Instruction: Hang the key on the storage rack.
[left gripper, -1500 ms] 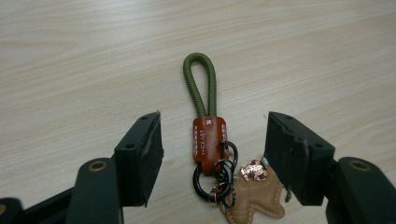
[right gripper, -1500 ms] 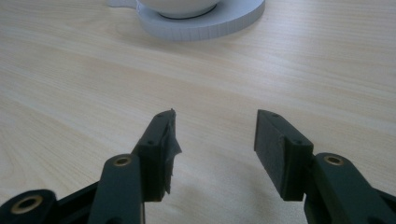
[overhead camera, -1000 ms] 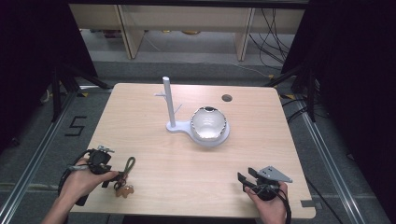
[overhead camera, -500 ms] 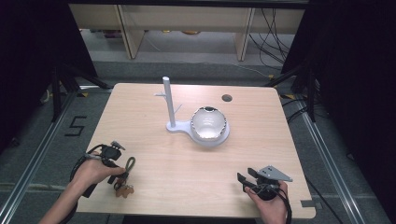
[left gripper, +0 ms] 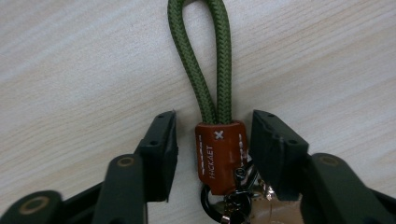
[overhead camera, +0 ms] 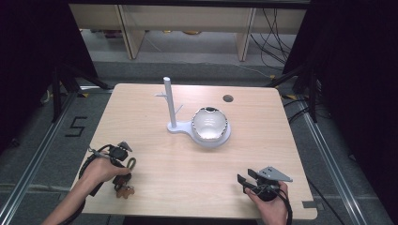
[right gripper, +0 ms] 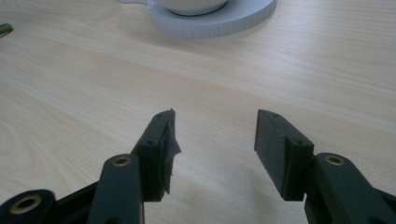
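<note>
The keychain (left gripper: 219, 158) lies at the near left corner of the table (overhead camera: 187, 173), between the jaws of the left gripper (left gripper: 212, 140). Since a second ago, that gripper has slid along the table edge over the keychain, and its jaws have just been closing; they now stand about half open, a gap on each side of the brown leather sleeve, not yet pressing it. The sleeve bears a white cross and the stamped letters "THCKAET", as far as they can be read. An olive-green braided cord loop (left gripper: 205, 60) rises from it; a dark metal clasp hangs below. The right gripper (right gripper: 215, 140) rests open and empty at the near right, unmoved.
</note>
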